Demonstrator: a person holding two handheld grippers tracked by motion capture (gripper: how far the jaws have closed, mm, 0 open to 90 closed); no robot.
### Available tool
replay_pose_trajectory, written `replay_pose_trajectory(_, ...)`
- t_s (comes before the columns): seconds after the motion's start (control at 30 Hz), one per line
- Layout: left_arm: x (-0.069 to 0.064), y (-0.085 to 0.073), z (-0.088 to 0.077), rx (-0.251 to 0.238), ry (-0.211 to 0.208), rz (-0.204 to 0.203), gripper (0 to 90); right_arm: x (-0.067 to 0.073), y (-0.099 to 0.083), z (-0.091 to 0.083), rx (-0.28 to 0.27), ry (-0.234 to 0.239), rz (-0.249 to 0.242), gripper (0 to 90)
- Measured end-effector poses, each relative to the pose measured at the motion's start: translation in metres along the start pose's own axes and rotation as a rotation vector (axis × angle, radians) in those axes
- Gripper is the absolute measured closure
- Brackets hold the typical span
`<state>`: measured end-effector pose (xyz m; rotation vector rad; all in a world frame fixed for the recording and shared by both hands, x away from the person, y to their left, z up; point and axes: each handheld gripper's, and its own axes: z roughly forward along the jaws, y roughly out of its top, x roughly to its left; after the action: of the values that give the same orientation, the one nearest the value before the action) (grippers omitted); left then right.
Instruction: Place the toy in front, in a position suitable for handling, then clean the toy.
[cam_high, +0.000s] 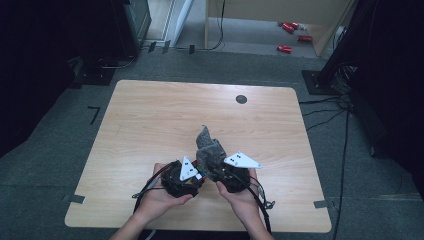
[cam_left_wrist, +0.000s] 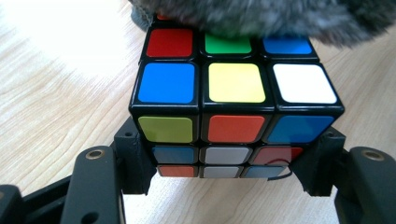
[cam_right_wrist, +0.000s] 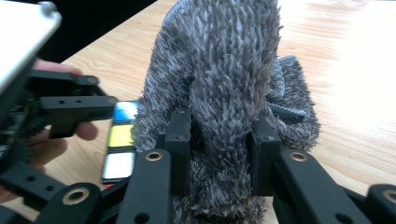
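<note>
A Rubik's cube with black edges sits between the jaws of my left gripper, which is shut on its lower sides. A grey fuzzy cloth lies over the cube's far edge. My right gripper is shut on a thick fold of that fuzzy cloth, which stands up in front of it. The cube shows to its left, beside the left gripper's arm. From above, both grippers meet near the table's front middle, with the cloth bunched just beyond them.
The light wooden table has a round black grommet near its far edge. On the grey carpet around it are black stands, cables at the right and red objects on the far floor.
</note>
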<state>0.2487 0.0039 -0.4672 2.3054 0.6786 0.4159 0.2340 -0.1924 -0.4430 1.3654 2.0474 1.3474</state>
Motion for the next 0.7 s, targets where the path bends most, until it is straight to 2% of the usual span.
replay_pose_trajectory(0.07,0.002,-0.001,-0.002,-0.025,-0.019,-0.003,35.1,-0.005,0.002,-0.003,-0.005,-0.013,0.012,68.6)
replay_pose_trajectory(0.2,0.004,-0.002,-0.004,-0.041,-0.019,-0.013,35.2,-0.011,0.004,-0.009,-0.034,-0.003,0.036,68.9)
replay_pose_trajectory(0.3,0.006,-0.003,-0.003,-0.043,-0.023,-0.022,35.2,-0.011,0.005,-0.011,-0.041,0.005,0.035,68.9)
replay_pose_trajectory(0.43,0.002,-0.003,0.0,-0.02,-0.008,0.002,35.1,-0.001,0.006,-0.012,-0.04,0.029,0.006,68.9)
replay_pose_trajectory(0.5,-0.002,-0.002,0.001,-0.012,-0.008,0.013,35.2,0.006,0.006,-0.011,-0.036,0.043,-0.01,68.9)
replay_pose_trajectory(0.53,-0.004,-0.001,0.002,-0.005,-0.004,0.013,35.2,0.015,0.005,-0.009,-0.025,0.061,-0.028,68.9)
replay_pose_trajectory(0.6,-0.004,0.0,0.002,0.001,0.0,0.014,35.1,0.02,0.005,-0.007,-0.021,0.066,-0.038,68.9)
replay_pose_trajectory(0.63,-0.004,0.0,0.002,0.006,0.001,0.013,35.2,0.029,0.003,-0.005,-0.008,0.049,-0.075,69.0)
replay_pose_trajectory(0.67,-0.004,0.0,0.001,0.005,0.004,0.015,35.2,0.029,0.003,-0.005,-0.008,0.049,-0.075,69.0)
replay_pose_trajectory(0.7,-0.003,0.0,0.0,0.0,0.004,0.013,35.2,0.033,0.003,-0.005,-0.009,0.027,-0.094,69.0)
